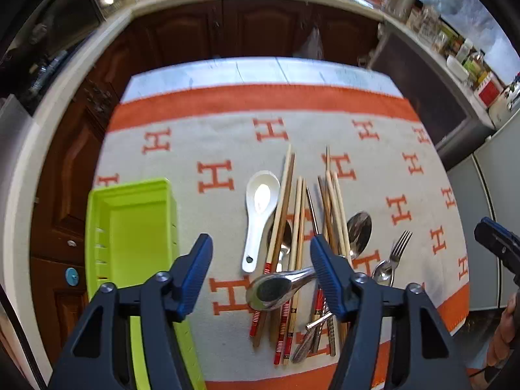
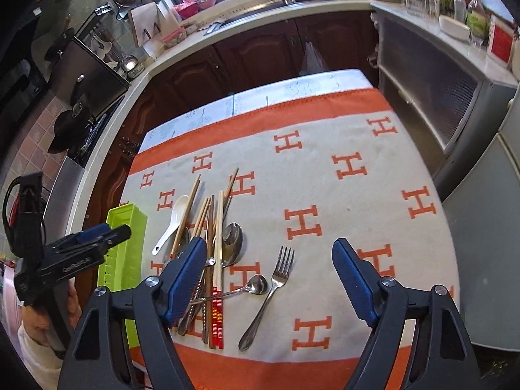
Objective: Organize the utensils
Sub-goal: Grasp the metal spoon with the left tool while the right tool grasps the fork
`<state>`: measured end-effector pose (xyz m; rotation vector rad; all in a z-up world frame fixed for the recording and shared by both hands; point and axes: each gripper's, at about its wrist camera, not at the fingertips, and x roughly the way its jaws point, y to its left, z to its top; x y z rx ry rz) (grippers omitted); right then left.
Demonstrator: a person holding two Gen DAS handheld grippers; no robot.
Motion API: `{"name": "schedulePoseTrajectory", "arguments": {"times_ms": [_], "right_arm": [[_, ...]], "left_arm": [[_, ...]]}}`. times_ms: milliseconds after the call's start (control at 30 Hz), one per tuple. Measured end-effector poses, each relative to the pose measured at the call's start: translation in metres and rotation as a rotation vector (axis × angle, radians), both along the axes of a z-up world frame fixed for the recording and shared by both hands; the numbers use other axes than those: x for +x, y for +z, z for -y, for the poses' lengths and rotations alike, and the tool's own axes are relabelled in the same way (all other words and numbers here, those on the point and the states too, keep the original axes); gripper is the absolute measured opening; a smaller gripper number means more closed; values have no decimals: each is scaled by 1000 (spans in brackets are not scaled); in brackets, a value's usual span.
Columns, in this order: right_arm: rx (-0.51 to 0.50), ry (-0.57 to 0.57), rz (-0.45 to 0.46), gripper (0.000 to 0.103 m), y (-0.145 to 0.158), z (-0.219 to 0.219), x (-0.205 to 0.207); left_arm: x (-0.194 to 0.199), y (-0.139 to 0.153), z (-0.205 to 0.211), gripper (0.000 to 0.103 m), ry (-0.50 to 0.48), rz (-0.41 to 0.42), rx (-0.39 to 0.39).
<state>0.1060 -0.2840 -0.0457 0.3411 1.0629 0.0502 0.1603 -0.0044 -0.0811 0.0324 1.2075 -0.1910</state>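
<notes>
1. While both claws hang above the table, nothing is picked up yet: the left gripper [image 1: 261, 276] is spread wide and holds nothing, and the right gripper [image 2: 269, 279] is also wide open and empty.
2. Between and ahead of the left claw's fingers lies the pile of chopsticks [image 1: 294, 214], mixed with a white ceramic spoon [image 1: 260, 208] and metal spoons; one steel soup spoon [image 1: 276, 287] lies across the sticks, near the tips.
3. To the left of the left claw stands the green plastic tray [image 1: 136, 227], with nothing inside as far as I can see.
4. Between the right claw's fingers lies the fork [image 2: 271, 289], apart from the pile, and a small metal spoon [image 2: 250, 287] is just beside it, with its handle reaching into the sticks.
5. I think the sorting is only at the start.
6. The risk: the pieces cross each other, so closing on one chopstick may drag its neighbours, or roll them toward the table edge.
7. The smooth steel handles may also slip from the pads [image 1: 196, 273].
</notes>
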Motion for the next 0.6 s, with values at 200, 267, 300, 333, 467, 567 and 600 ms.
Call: {"name": "schedulePoseTrajectory", "arguments": {"times_ms": [200, 267, 300, 333, 467, 567, 600], "right_arm": [[28, 10, -93, 78, -47, 1, 26], [32, 11, -121, 76, -62, 0, 27], [33, 10, -132, 74, -69, -1, 27], [37, 10, -145, 73, -76, -1, 28], [73, 2, -185, 70, -103, -1, 31], [87, -1, -204, 66, -116, -4, 31], [90, -2, -209, 64, -120, -4, 31]], "left_arm": [[-6, -28, 25, 50, -172, -61, 7], [-14, -30, 34, 50, -235, -57, 36], [-19, -32, 37, 50, -264, -54, 54], [-23, -34, 42, 50, -285, -53, 74], [-32, -43, 47, 50, -322, -62, 137], [-39, -52, 48, 50, -321, -59, 156], [-40, -55, 49, 50, -315, -56, 161]]}}
